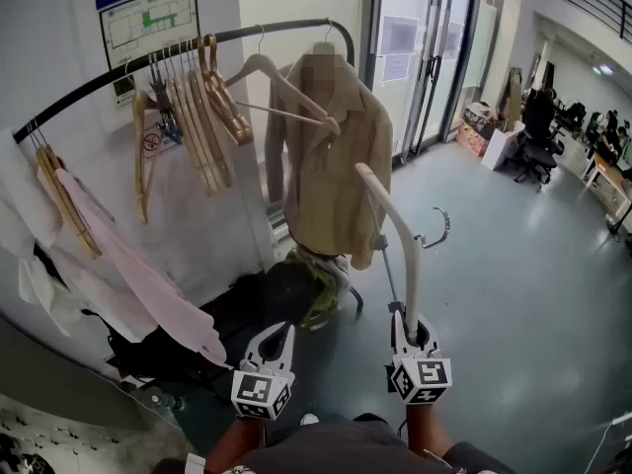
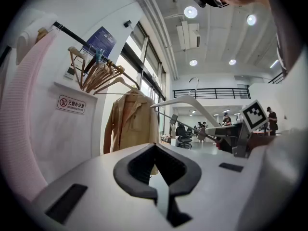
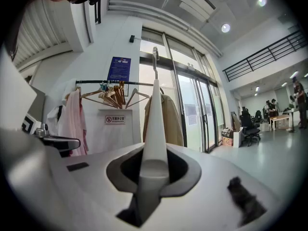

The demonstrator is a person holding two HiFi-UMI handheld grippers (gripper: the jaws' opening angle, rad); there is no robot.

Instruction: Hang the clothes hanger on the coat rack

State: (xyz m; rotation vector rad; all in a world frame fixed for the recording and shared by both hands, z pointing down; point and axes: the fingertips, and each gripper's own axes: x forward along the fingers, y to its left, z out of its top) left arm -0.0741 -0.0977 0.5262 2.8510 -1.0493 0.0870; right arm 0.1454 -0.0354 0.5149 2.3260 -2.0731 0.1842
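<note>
A cream clothes hanger (image 1: 395, 227) stands up from my right gripper (image 1: 410, 330), which is shut on one end of it. Its metal hook (image 1: 437, 231) points right, away from the rack. In the right gripper view the hanger arm (image 3: 154, 124) runs straight out between the jaws, with the hook (image 3: 155, 57) at the top. The black rack rail (image 1: 118, 75) arcs across the upper left, well ahead of both grippers. My left gripper (image 1: 277, 334) is low beside the right one, shut and empty; its view shows the jaws together (image 2: 155, 146) and the hanger (image 2: 188, 101) to the right.
Several wooden hangers (image 1: 202, 117) crowd the rail's middle. A beige jacket (image 1: 331, 166) hangs near its right end and a pink garment (image 1: 138, 275) at its left. Dark bags (image 1: 247, 309) lie under the rack. Glass doors (image 1: 425, 57) and grey floor (image 1: 513, 284) lie to the right.
</note>
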